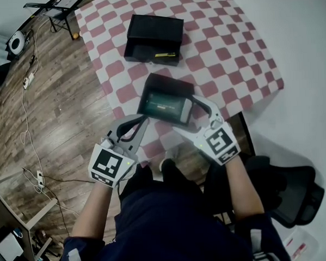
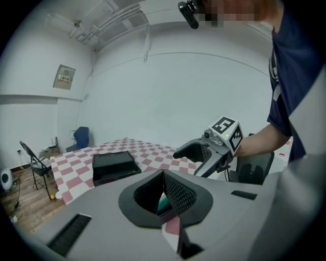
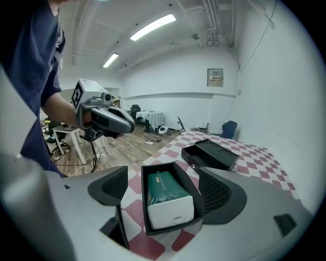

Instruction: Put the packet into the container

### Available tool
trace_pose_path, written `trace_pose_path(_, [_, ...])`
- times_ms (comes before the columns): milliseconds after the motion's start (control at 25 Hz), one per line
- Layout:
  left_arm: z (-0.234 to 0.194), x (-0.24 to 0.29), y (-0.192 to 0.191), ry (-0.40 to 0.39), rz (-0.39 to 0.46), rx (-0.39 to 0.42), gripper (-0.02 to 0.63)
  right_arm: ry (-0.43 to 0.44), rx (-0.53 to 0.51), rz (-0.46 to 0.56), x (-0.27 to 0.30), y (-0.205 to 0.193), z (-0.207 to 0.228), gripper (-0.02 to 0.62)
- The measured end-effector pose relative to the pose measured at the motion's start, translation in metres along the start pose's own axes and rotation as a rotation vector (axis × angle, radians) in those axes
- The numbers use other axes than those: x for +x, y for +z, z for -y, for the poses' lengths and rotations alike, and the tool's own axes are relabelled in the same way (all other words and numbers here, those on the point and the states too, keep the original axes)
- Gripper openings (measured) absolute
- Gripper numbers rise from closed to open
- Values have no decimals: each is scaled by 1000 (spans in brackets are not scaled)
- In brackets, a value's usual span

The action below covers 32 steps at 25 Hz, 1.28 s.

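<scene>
A black container (image 1: 169, 81) sits near the front edge of the checkered table (image 1: 230, 53). A green packet with a white end (image 1: 164, 105) lies inside it. My left gripper (image 1: 145, 120) is at the container's left end, its jaws closed together on that wall. In the left gripper view (image 2: 163, 189) the two pads nearly touch, with a sliver of green between them. My right gripper (image 1: 192, 116) is open at the container's right end. The right gripper view shows the container (image 3: 184, 173) and packet (image 3: 165, 196) lying between its wide-apart pads (image 3: 219, 191).
A second black box (image 1: 152, 36) lies farther back on the cloth, also seen as the black box (image 3: 214, 153) beyond the container. A black office chair (image 1: 289, 194) stands at my right. Wooden floor with cables (image 1: 28, 101) lies left of the table.
</scene>
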<state>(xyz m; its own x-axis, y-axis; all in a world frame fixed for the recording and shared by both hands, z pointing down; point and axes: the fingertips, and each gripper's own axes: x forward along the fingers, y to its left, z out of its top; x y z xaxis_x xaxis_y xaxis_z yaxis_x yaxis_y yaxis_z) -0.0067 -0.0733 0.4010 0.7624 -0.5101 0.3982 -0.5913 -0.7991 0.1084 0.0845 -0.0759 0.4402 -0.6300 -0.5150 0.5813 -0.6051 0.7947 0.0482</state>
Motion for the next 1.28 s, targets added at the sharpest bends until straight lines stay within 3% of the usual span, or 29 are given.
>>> trace_pose_path(480, [8,-17,7,-39,18,35,25,-52,42,31,-16,13,-20,432])
trace_pose_path(560, [9,-19,10,-48,23,43,25,-72,52,56,-21,19,-22,378])
trace_pose_path(640, [10,-21,11,-57,26,51,25,-96,71,84,-26,24,-24,270])
trace_pose_path(680, [11,-22,11,-61,27,54,25,-105,80,95,-28,26,-25,247])
trace_pose_path(1280, [19,-34,13,-115,35,89,25,-194,163,136,-47,32,-42,62])
